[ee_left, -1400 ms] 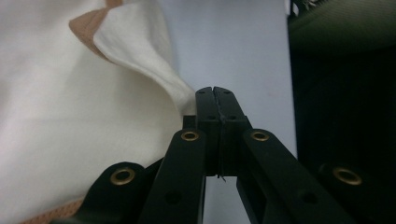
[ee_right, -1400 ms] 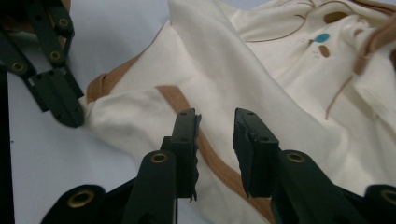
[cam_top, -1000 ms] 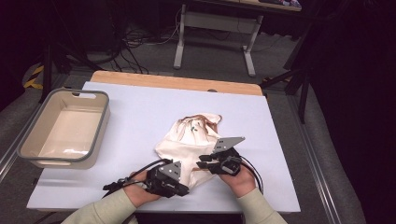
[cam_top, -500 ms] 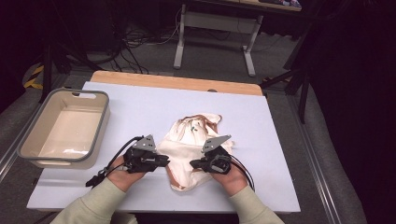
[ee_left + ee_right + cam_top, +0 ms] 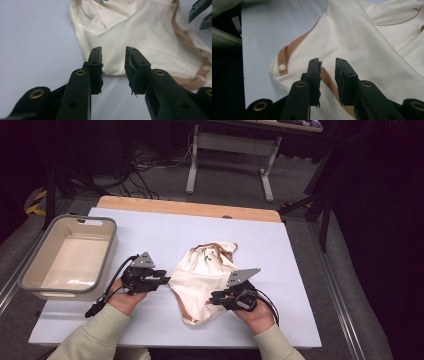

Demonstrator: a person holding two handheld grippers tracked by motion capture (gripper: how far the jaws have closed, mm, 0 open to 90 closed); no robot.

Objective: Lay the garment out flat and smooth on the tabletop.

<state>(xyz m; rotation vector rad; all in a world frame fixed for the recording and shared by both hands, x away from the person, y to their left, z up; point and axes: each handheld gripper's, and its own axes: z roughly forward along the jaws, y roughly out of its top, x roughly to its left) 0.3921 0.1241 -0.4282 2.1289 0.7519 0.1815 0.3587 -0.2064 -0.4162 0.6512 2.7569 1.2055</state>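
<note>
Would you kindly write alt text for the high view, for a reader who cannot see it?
A cream baby bodysuit with tan trim lies crumpled on a white table, between a person's two hand-held claws. The left claw sits just off its left edge, jaws apart; the right claw is over its lower right part. A grey-rimmed beige bin stands at the table's left.

it looked like a lab or test workshop: a white-covered surface point(image 5: 165, 227) stood on grey carpet, loose cables point(image 5: 145, 175) trailed behind (near a bare metal desk frame point(image 5: 230, 167)), and the surroundings were dark.
</note>
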